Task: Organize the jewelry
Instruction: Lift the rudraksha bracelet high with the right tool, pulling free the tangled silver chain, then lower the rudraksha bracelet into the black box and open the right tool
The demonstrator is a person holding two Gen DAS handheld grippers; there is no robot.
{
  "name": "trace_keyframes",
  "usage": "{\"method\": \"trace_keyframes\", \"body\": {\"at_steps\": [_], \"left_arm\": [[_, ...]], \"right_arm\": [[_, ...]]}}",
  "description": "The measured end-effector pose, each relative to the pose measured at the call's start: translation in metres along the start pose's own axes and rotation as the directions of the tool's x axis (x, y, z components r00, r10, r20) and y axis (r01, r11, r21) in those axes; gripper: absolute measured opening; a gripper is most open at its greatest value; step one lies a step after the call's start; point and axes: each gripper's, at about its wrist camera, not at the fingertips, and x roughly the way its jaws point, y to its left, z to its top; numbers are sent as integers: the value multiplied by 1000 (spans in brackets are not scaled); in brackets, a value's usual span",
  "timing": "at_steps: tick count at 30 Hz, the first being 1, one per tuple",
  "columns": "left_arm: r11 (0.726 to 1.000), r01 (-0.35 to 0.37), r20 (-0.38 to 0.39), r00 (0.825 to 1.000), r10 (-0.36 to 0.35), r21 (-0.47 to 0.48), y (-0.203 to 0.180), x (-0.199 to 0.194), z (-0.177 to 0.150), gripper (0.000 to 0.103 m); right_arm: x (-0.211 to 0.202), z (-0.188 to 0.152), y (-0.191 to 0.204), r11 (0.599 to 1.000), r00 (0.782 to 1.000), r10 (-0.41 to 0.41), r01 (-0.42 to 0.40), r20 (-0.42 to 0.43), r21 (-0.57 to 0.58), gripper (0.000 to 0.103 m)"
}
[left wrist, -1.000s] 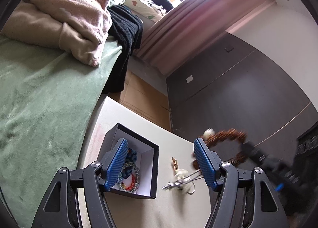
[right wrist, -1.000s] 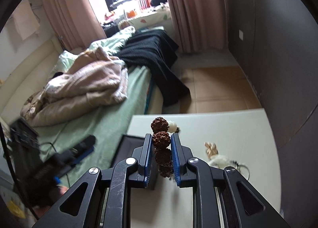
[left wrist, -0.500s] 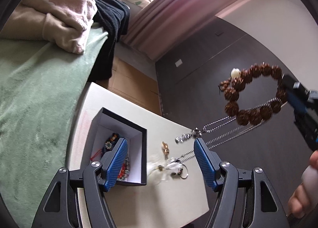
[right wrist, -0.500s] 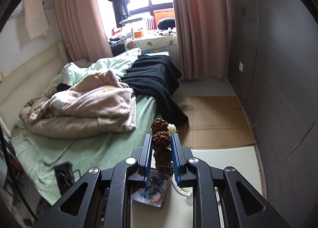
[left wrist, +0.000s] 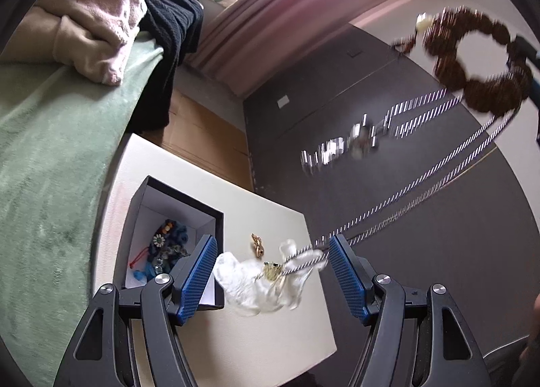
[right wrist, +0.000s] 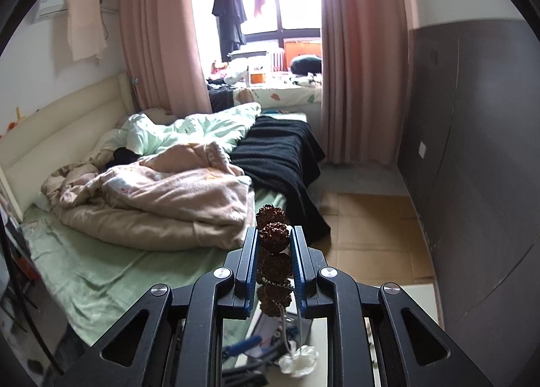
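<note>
I hold the brown knobbly-bead bracelet [right wrist: 274, 263] clamped in my right gripper [right wrist: 274, 268], a silver chain [left wrist: 405, 208] snagged beneath. Left gripper [left wrist: 270, 272] gapes empty. Next: untangle, then box [left wrist: 216, 218] at nine o'clock.

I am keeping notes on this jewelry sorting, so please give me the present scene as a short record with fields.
right gripper: shut on the brown bead bracelet, held up in the air
snag: a silver chain is caught on the bracelet and runs down to the white flower piece
left gripper: open, holding nothing, the flower piece between its fingers
jewelry box: open on the white table, colourful bead items inside
loose item: small gold piece on the table
</note>
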Motion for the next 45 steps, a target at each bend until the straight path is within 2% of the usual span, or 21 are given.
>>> {"method": "trace_keyframes", "body": {"at_steps": [9,11,13,14,27,37,42,44,45], "left_arm": [[1000,0,40,999,0,-9,4,-9,3,70],[1000,3,55,998,-2,-18,8,-12,4,62],[1000,-11,51,999,12,-24,11,-13,5,34],[999,-20,45,999,21,-28,14,-13,6,31],[984,-122,90,987,134,-129,45,-25,17,31],[958,-188,130,967,219,-216,66,-35,25,31],[953,-210,130,962,242,-219,67,-36,25,31],[950,-227,116,960,256,-215,65,-34,25,35],[947,-237,108,958,265,-215,65,-32,25,43]], "right_arm": [[-1,16,19,1000,1000,6,-5,27,-24,20],[6,13,20,1000,1000,15,-15,13,-17,20],[14,6,20,1000,1000,26,-26,-7,-8,20],[22,0,19,1000,999,31,-31,-23,-2,20],[98,-69,-8,991,976,101,-82,-194,103,20],[138,-112,-27,975,947,156,-103,-281,196,20],[152,-124,-28,966,933,192,-125,-305,225,20],[163,-133,-33,972,924,155,-78,-351,222,21],[167,-138,-36,971,916,152,-68,-370,230,22]]}}
